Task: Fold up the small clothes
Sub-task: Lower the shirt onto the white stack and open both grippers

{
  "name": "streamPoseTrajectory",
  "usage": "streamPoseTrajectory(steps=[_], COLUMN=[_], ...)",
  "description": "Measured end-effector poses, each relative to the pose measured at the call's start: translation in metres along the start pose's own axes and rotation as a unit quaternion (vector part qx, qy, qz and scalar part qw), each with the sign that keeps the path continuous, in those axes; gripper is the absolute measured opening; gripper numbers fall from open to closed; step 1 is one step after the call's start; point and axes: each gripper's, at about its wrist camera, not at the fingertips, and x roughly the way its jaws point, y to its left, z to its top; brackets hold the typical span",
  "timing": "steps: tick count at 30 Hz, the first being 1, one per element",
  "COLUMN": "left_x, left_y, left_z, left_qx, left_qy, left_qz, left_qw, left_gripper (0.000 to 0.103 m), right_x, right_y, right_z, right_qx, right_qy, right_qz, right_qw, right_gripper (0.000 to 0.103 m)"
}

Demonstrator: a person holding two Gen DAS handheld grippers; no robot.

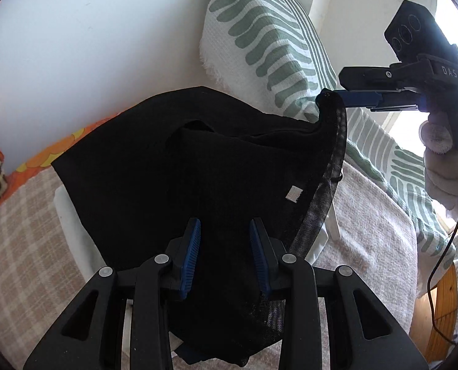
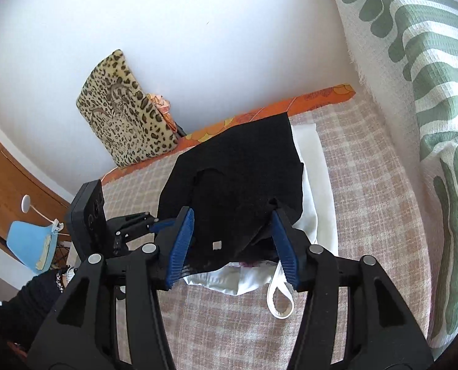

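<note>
Black garment (image 1: pixel 198 166) lies on a white garment (image 2: pixel 315 166) atop the checked bed blanket (image 2: pixel 367 203). Left tongs (image 1: pixel 226 246) are spread over its near edge. Right tongs (image 2: pixel 229 243) are spread in their own view, while the left view shows a corner hanging from their tips; garment's long axis runs toward the wall (image 2: pixel 198 30).

Home bedroom, bed w/ checked blanket (image 2: pixel 367 185), leaf-print pillow (image 1: pixel 269 40), leopard cushion (image 2: pixel 127 108), wood furniture
</note>
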Motion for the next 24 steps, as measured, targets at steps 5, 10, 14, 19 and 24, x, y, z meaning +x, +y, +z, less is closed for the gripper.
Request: streamPoseTrajectory(steps=[5,10,14,19,24], left_x=[0.000,-0.002,-0.003,-0.005,-0.007], left_y=[-0.002,-0.004,-0.004,-0.002,-0.003], left_z=[-0.001,-0.002,-0.005,-0.008,-0.011], left_qx=[0.006,0.018,0.017,0.018,0.029], left_qy=[0.002,0.001,0.000,-0.001,0.001], left_qz=[-0.003,-0.007,-0.011,-0.015,-0.022], left_qw=[1.0000,0.9998,0.9998,0.9997,0.9993], left_gripper=[0.031,0.031,0.031,0.031,0.031], right_x=[0.027,0.045,0.090,0.131,0.139], right_y=[-0.005,-0.017,-0.033,-0.047,-0.020], right_z=[0.039,0.064,0.072,0.077,0.075], right_qx=[-0.028,-0.011,0.020,0.047,-0.041], right_qy=[0.011,-0.003,0.025,0.046,0.045], right_qz=[-0.050,-0.068,-0.082,-0.076,-0.118], right_qw=[0.998,0.998,0.996,0.995,0.991], right_gripper=[0.055,0.055,0.055,0.039,0.005])
